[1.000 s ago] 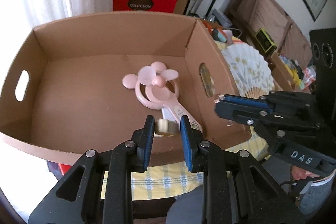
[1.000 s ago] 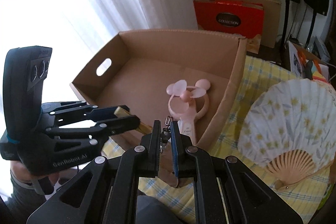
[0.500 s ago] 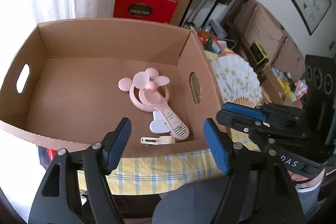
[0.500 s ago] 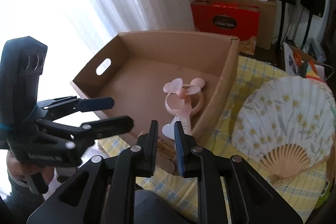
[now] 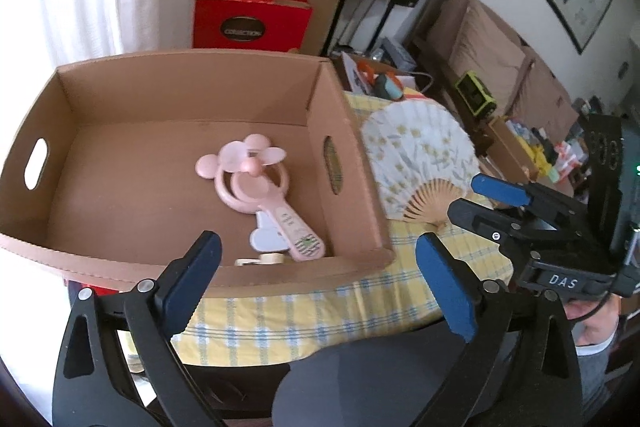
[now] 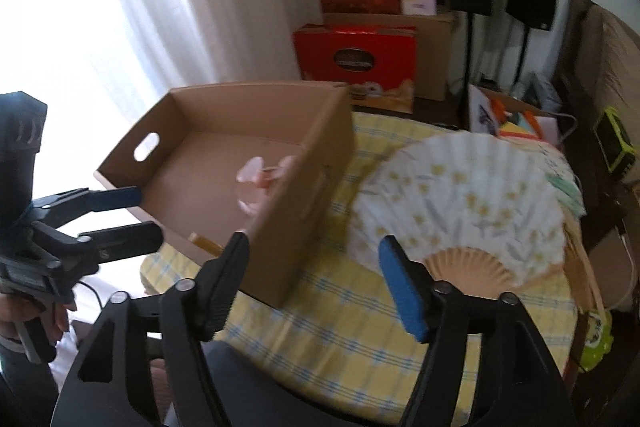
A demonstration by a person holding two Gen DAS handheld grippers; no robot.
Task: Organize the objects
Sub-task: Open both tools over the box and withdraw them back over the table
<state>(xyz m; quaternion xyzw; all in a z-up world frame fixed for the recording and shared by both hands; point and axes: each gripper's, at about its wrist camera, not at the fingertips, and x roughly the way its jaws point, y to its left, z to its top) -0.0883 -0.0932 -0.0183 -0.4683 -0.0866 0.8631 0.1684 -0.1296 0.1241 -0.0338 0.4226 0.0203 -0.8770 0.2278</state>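
Box: It is sitting on the bench, open at the top. It is brown card with a hand hole in each short wall.
Pink fan: It is lying flat on the floor of the box, close to the wall with the right hand hole. Its round ears are pointing to the far wall and its handle is pointing to the near wall.
White heart: It is lying in the box, partly under the handle of the pink fan.
Small clip: It is lying in the box by the near wall, just beside the end of the handle. What it is cannot be told for sure.
Paper fan: It is lying spread open on the cloth, outside the box and just beside its right wall. It is white with little yellow flowers and has wooden ribs.
Cloth: It is covering the bench. It is yellow with blue and white lines.
Left tongs: They are opening wide and holding nothing. They are hanging over the near edge of the box and the cloth.
Right tongs: They are opening too, with nothing between them. They are pointing at the near right corner of the box and the paper fan. This view is blurry.
Red boxes: They are stacked behind the bench, near a white curtain.
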